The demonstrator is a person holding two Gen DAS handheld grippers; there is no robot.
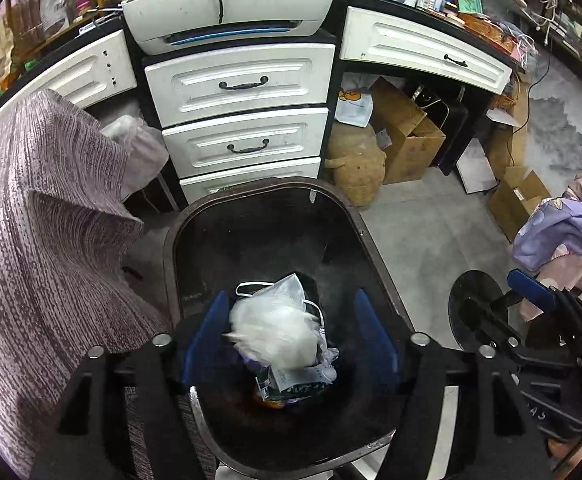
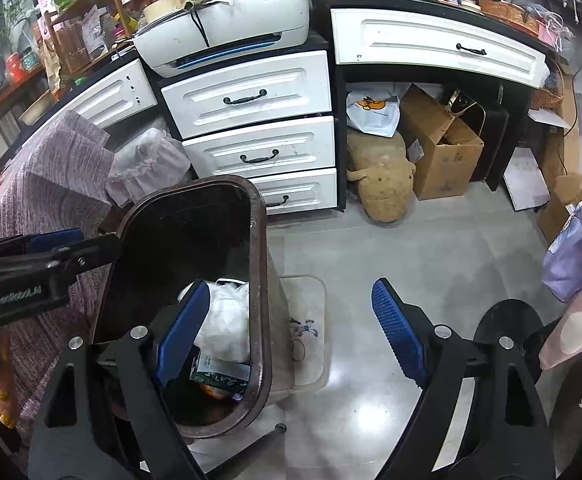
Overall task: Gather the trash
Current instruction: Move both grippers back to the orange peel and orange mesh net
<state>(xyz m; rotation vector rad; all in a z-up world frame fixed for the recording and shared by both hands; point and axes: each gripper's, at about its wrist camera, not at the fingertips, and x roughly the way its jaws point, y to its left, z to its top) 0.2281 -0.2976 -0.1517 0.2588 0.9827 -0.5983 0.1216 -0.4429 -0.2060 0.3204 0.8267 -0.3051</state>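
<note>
White wad, motion-blurred, sits between the left tongs pads but touches neither; it's over the open bin, just above the trash already inside: a face mask and printed packets. Left tongs: jaws parted, nothing gripped. Left view looks straight down into the bin, so the full rim and dark inner walls show; it also catches the right tongs at the right edge, one blue pad visible, next to a black round base on the floor. Right view sees the bin from the side: brown outer wall, white trash piled at its near end, a green packet and something orange lower down, which the left view mostly hides under the wad. Right tongs: jaws wide, holding nothing, left pad over the bin's mouth, right pad over bare floor. Only the right view shows the small mat beside the bin and the left tongs coming in from the left over a purple knit cloth. Both views: white drawers behind the bin, printer on top, cardboard box and tan plush under the bench.
</note>
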